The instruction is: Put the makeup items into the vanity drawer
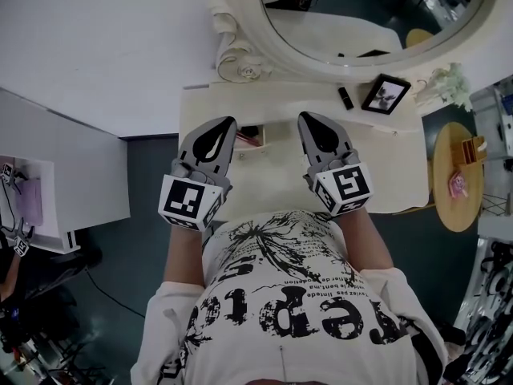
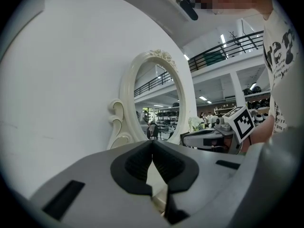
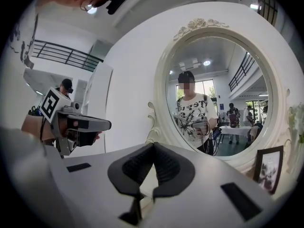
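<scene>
Table [image 1: 385, 163], cream and wide, stands against a white wall with an oval mirror [image 1: 369, 6] in a carved frame at its far edge. To its right is a round wooden side table [image 1: 461, 215]. This carries a small open wooden box [image 1: 471, 148] at its far side and something pink [image 1: 457, 184] near its middle; what is in the box cannot be made out.

On the left half of the table top sits a small white compartment [image 1: 260, 139], open upward. Pink and red makeup items [image 1: 247, 135] lie in its left part. Whether this is the vanity drawer cannot be told from here.

At the far right of the table top a dark picture frame [image 1: 385, 94] leans, with white flowers [image 1: 449, 83] just beyond it to the right. A small black tube [image 1: 345, 97] lies just left of the frame, well apart from the compartment.

The person stands at the near edge with both forearms stretched forward over the table. The left tool [image 1: 227, 124] hangs just left of the compartment and the right tool [image 1: 309, 119] just right of it, both pointing far. Each tool is clenched on nothing, its ribbed pads meeting at the tip.
</scene>
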The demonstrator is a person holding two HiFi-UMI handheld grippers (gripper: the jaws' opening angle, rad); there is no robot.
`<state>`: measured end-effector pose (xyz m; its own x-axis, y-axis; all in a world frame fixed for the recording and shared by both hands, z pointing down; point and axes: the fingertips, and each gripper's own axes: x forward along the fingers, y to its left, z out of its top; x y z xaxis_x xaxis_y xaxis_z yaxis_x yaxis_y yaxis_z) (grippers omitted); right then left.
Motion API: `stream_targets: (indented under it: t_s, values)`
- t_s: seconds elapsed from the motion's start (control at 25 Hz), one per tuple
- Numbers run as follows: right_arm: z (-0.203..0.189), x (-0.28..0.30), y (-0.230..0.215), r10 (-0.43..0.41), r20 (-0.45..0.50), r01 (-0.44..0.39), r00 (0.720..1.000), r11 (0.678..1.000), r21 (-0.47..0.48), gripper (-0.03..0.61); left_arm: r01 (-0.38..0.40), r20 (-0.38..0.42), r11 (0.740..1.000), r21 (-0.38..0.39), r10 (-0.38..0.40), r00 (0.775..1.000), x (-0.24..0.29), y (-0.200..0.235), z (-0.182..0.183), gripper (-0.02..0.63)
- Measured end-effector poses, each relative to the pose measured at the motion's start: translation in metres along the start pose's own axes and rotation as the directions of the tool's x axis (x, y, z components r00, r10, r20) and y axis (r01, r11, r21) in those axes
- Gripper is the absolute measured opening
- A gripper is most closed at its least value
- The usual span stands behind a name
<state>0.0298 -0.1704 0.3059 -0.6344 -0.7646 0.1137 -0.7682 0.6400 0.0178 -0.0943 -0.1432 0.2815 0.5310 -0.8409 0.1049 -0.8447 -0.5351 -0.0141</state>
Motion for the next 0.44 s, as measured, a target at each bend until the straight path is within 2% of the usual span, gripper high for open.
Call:
stream_targets:
  t_s: [0.44]
  values:
    - [0.0034,-0.0045,0.0035,-0.001,0.012,0.001,1.0,1.0,-0.015,0.009,-0.019,-0.013,1.0,-0.002,0.019,1.0,-0.006,-0.0015,-0.0004,0.014]
